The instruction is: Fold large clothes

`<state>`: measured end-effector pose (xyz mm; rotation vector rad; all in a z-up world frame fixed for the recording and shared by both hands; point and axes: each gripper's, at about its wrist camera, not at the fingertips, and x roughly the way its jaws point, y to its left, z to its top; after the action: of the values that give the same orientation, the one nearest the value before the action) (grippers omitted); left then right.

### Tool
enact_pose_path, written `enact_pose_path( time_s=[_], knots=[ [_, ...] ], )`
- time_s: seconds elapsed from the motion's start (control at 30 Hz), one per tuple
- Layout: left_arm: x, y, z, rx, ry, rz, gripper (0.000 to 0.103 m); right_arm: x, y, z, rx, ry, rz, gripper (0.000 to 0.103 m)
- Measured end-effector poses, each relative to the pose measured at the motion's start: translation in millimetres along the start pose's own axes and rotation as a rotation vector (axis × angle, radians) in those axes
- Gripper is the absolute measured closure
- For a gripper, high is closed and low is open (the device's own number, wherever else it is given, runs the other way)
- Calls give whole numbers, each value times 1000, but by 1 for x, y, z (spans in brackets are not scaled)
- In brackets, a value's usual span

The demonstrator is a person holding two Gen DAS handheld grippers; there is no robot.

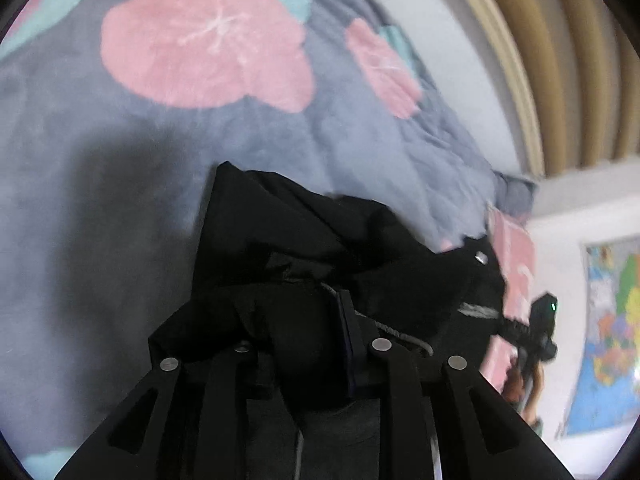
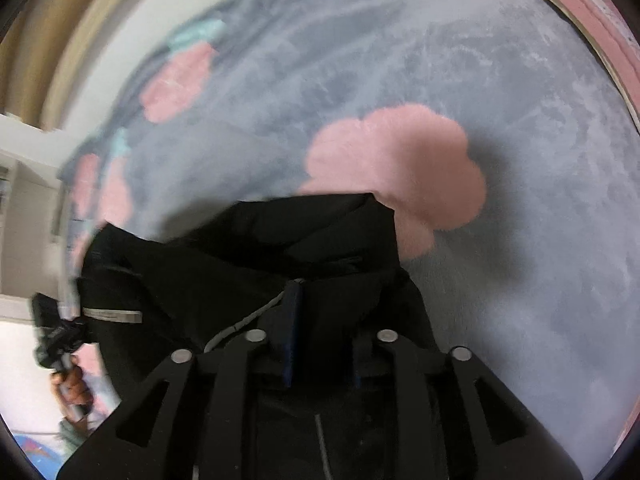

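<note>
A large black garment (image 1: 304,240) with a grey drawstring and a metal snap hangs bunched over a grey blanket with pink flowers (image 1: 208,48). My left gripper (image 1: 320,340) is shut on a fold of it, and the cloth hides most of the left finger. In the right wrist view the same black garment (image 2: 260,248) drapes ahead of my right gripper (image 2: 320,320), which is shut on its edge. The right gripper (image 1: 536,332) shows at the far right of the left view, and the left gripper (image 2: 60,332) at the far left of the right view. The garment stretches between them.
The flowered blanket (image 2: 520,160) covers the bed under both grippers. A ribbed tan headboard (image 1: 560,60) and white wall stand behind. A colourful map (image 1: 612,340) hangs at the right. A pink-edged cushion (image 2: 580,4) lies at the bed's upper right.
</note>
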<state>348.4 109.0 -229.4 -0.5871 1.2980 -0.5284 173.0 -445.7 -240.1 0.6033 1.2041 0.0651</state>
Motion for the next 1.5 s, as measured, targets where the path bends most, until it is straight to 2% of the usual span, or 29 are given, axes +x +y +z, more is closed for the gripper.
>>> enact_pose_path(
  time_s=[0.07,0.1,0.13,0.2,0.27,0.33,0.47,0.57,0.77,0.8,0.83,0.87,0.9,0.93,1.0,1.1,1.13,1.2,1.3,1.37,1.5],
  knots=[
    [-30,-6,-12,29,7,-67,67,-24,0,-7,-7,-11,68,64],
    [-44,-8,-18,46,-2,-74,59,-37,1,-13,-23,-26,74,56],
    [-56,-11,-23,65,-13,-71,46,-47,3,-17,-37,-43,61,41],
    [-79,-13,-31,98,-64,-72,39,-63,9,-26,-83,-97,14,26],
    [-92,-11,-33,106,-112,-64,39,-68,12,-30,-134,-117,-37,26],
    [-91,-6,-29,94,-162,-14,35,-55,15,-29,-177,-102,-105,26],
    [-52,-1,-11,119,-134,126,35,-23,20,-20,-274,-112,-222,26],
    [-17,12,7,135,-95,219,35,-1,16,-4,-312,-111,-230,26],
    [23,36,33,78,-1,116,35,41,0,33,-287,-61,-187,26],
    [29,39,34,59,8,88,35,47,-1,36,-278,-52,-181,34],
    [32,39,34,48,5,70,38,52,0,36,-283,-54,-161,68],
    [33,36,32,47,-13,62,46,52,2,34,-291,-59,-164,73],
    [32,32,29,68,-33,84,68,48,9,28,-326,-95,-209,77],
    [27,24,23,121,-55,144,78,42,18,21,-369,-133,-257,83],
    [14,13,12,153,-101,167,85,26,26,11,-397,-180,-309,86],
    [-22,-2,6,147,-191,129,92,-16,45,7,-415,-287,-342,87],
    [-38,-10,9,144,-232,78,92,-27,52,9,-424,-315,-351,88],
    [-62,-30,19,168,-296,37,92,-45,71,19,-445,-381,-381,88],
    [-67,-54,38,214,-358,68,92,-48,84,44,-440,-437,-437,91],
    [-48,-51,53,184,-347,106,92,-30,79,63,-400,-412,-454,91],
    [24,-13,77,73,-254,220,92,48,48,91,-339,-238,-511,91]
  ],
)
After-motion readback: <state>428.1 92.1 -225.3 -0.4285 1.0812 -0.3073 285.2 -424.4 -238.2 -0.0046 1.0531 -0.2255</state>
